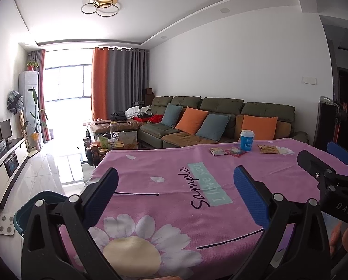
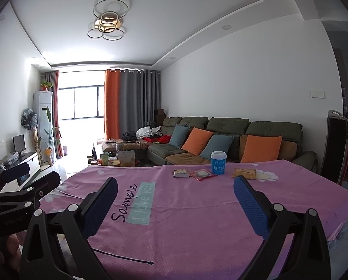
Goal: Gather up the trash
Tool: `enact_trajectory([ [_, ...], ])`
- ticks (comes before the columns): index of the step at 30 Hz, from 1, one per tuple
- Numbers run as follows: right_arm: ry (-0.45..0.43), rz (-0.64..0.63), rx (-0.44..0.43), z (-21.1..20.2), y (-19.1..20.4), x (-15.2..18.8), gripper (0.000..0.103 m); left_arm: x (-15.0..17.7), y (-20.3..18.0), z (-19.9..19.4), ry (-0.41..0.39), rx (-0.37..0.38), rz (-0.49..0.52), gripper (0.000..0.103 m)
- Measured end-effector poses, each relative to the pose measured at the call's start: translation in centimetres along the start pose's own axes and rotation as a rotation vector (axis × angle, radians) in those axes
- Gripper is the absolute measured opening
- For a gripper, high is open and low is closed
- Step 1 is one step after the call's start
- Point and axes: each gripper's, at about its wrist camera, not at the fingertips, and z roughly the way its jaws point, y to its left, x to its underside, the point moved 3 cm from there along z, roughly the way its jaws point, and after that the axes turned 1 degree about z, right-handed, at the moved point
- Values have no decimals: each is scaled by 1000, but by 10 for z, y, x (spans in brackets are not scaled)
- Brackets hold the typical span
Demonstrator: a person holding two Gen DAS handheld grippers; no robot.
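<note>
Trash lies at the far side of a table under a pink cloth [image 1: 174, 182]: a blue paper cup [image 1: 247, 140] [image 2: 218, 162], a silver-brown wrapper [image 1: 217, 151] [image 2: 181, 173], a red wrapper [image 1: 236, 151] [image 2: 202, 174] and a yellow wrapper [image 1: 268, 149] [image 2: 243, 172]. My left gripper [image 1: 176, 196] hangs open over the near part of the cloth, nothing between its blue pads. My right gripper [image 2: 175, 203] is open too, empty, well short of the trash. Each gripper shows at the edge of the other's view.
A teal bin [image 1: 34, 207] stands on the floor left of the table's near corner. Behind the table are a green sofa [image 1: 220, 121] with cushions, a cluttered coffee table [image 1: 108, 142] and a TV bench [image 1: 8, 161] on the left. A tall black unit [image 2: 334, 144] stands at the right.
</note>
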Motion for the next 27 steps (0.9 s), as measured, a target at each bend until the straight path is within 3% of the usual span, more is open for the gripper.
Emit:
enact_trajectory([
  [15, 29, -12, -7, 4, 1, 0, 96, -2, 3, -7, -21, 7, -25, 97],
  [27, 14, -6, 6, 7, -8, -2, 96, -9, 2, 3, -24, -5, 13, 97],
])
